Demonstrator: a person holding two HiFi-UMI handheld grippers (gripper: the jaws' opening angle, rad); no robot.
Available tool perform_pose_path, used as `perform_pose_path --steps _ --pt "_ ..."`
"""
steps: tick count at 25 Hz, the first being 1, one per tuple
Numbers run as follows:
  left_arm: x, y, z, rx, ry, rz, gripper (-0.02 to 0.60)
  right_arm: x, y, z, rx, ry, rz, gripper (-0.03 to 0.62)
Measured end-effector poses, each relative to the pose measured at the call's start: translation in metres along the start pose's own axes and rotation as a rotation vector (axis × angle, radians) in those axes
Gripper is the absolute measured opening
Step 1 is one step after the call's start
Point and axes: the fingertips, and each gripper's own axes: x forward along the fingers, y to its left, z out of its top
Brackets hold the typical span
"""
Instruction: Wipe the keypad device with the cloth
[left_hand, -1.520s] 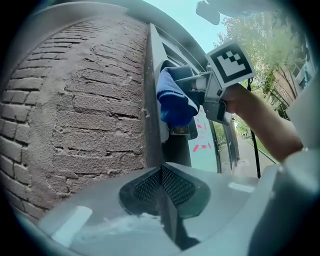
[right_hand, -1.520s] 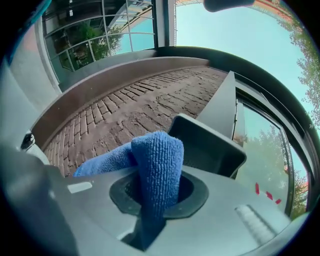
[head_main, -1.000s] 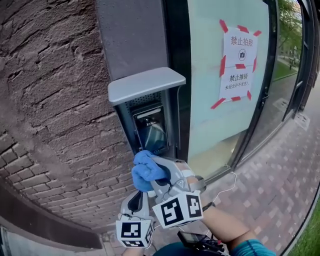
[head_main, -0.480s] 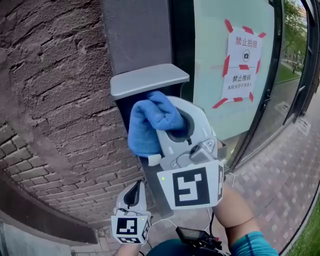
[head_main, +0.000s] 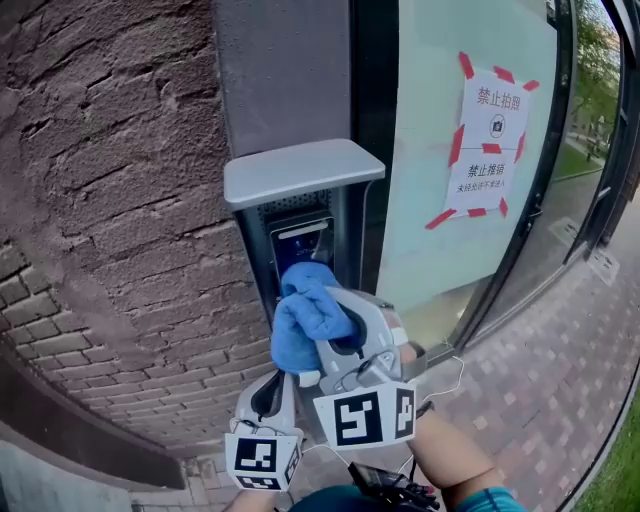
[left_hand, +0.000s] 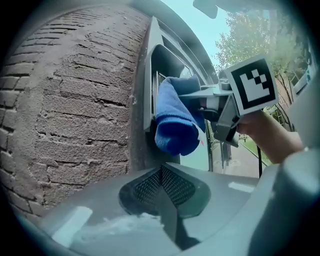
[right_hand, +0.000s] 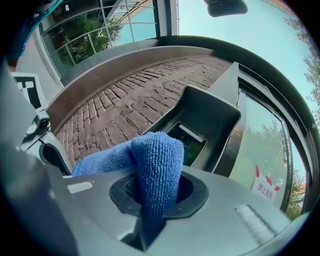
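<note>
The keypad device (head_main: 300, 243) sits in a dark recess under a grey hood (head_main: 300, 170) on the wall. My right gripper (head_main: 332, 335) is shut on a folded blue cloth (head_main: 306, 318), which lies against the lower half of the device's screen and hides it. In the right gripper view the cloth (right_hand: 156, 162) bulges out of the jaws just short of the screen (right_hand: 192, 142). My left gripper (head_main: 270, 395) hangs lower, below the device, shut and empty. From the left gripper (left_hand: 162, 192) view the cloth (left_hand: 175, 122) presses on the device housing (left_hand: 152, 80).
A rough brick wall (head_main: 110, 200) fills the left. A dark door frame (head_main: 375, 120) and a glass pane with a paper notice (head_main: 490, 140) taped in red stand right of the device. Brick paving (head_main: 560, 370) lies below right.
Half a second ago the right gripper with the cloth was raised over the whole device near the hood. It has dropped back down, and the upper screen shows again. The left gripper has barely moved.
</note>
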Motion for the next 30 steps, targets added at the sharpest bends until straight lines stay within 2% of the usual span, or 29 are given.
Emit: perform_pose_path --steps 5,8,10,14,17,22,26,30 --pt "0.004 -0.006 -0.008 -0.012 0.017 -0.022 -0.006 -0.004 0.022 -0.024 0.016 0.059 0.067 0.04" --pt "0.003 -0.006 -0.007 -0.016 0.012 -0.021 -0.006 -0.009 0.011 -0.018 0.053 0.05 0.073 0.041" --pt "0.001 -0.005 -0.005 -0.015 0.003 -0.016 -0.006 -0.015 -0.016 0.003 0.048 -0.013 0.011 0.041" --pt "-0.002 -0.005 0.001 -0.011 -0.013 -0.009 -0.006 -0.024 -0.082 0.061 -0.032 -0.168 -0.161 0.041" --pt "-0.003 -0.01 0.005 -0.012 -0.02 -0.012 -0.006 -0.017 -0.113 0.074 -0.059 -0.178 -0.235 0.041" --pt "-0.005 -0.01 0.003 -0.013 -0.018 -0.004 -0.006 -0.003 -0.109 0.043 -0.059 -0.085 -0.204 0.041" --pt "-0.008 -0.008 -0.001 -0.019 -0.005 -0.001 -0.006 -0.007 -0.079 0.011 0.009 -0.022 -0.17 0.04" --pt "-0.006 -0.009 -0.008 -0.021 0.013 -0.003 -0.006 -0.007 -0.045 -0.019 0.02 0.031 -0.124 0.04"
